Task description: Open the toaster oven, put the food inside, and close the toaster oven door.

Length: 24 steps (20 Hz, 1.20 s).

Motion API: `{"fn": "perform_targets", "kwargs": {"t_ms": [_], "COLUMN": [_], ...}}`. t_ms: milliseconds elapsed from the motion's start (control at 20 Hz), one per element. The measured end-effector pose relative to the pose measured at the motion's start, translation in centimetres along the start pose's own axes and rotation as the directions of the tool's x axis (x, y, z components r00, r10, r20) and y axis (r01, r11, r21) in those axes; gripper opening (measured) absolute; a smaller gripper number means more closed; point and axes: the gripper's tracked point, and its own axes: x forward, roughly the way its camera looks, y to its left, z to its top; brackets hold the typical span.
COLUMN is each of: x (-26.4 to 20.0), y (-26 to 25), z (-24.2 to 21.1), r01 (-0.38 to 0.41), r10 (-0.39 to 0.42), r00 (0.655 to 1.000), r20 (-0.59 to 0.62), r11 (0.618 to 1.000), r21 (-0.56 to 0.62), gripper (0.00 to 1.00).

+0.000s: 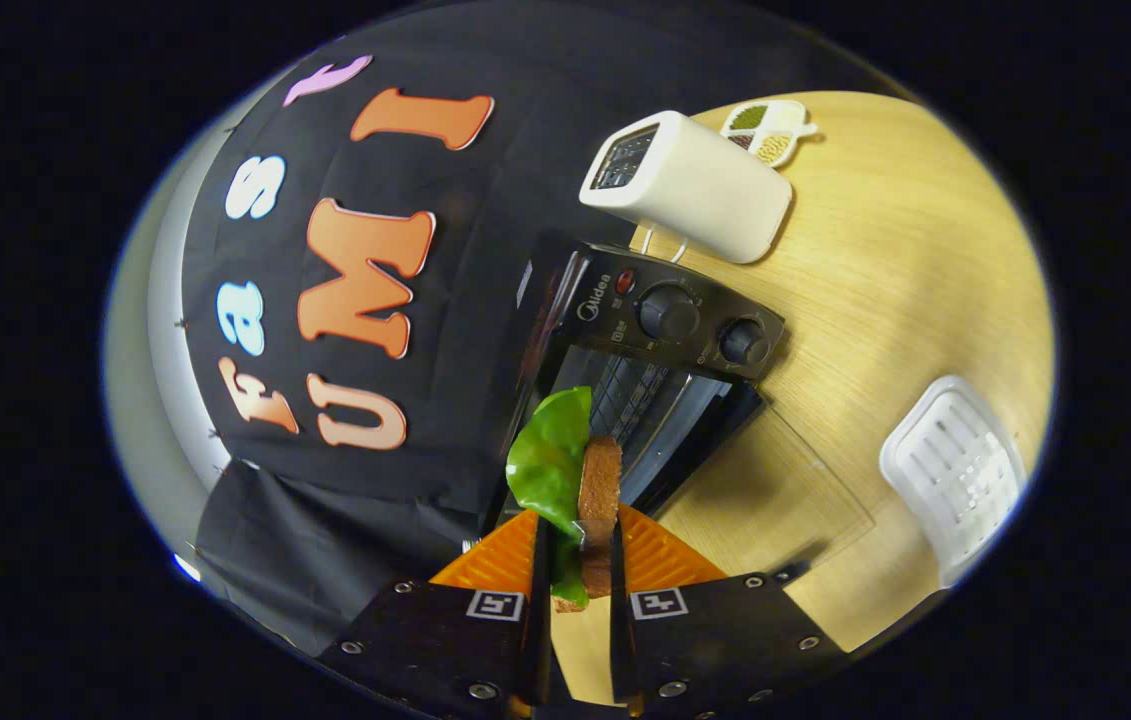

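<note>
Food (580, 480), a slice of bread with a green lettuce leaf against it, was pinched between the fingers of our tongs (580, 560), both of them pressing on it from either side. We held it on edge, which we judged would let it slide through the narrow mouth of the toaster oven (655, 340) without catching.

That oven sat just beyond the food, toward one o'clock from the tongs, its door (695, 440) already dropped open and the wire rack (630, 395) showing inside. We took it that the opening step was done and the loading step was in hand; closing the door was not yet done.

Farther out at one o'clock, past the oven, a white toaster (690, 185) lay on the wooden surface (905, 270), with a small divided dish (765, 130) beyond it. A white slotted tray (960, 470) rested at three o'clock, well apart from the oven, so we judged it would not hinder the approach.
</note>
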Motion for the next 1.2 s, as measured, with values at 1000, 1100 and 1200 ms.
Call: {"fn": "perform_targets", "kwargs": {"t_ms": [1000,1100,1200], "x": [13.8,13.4,13.4], "y": [-0.9,-1.4,-1.0], "z": [-0.3,-0.7,-1.2], "r01": [0.052,0.088,0.095], "r10": [-0.1,-0.133,-0.138], "r00": [0.974,0.974,0.974], "r20": [0.203,0.184,0.18], "r11": [0.972,0.968,0.969], "r21": [0.228,0.234,0.226], "gripper": [0.34,0.45,0.58]}}
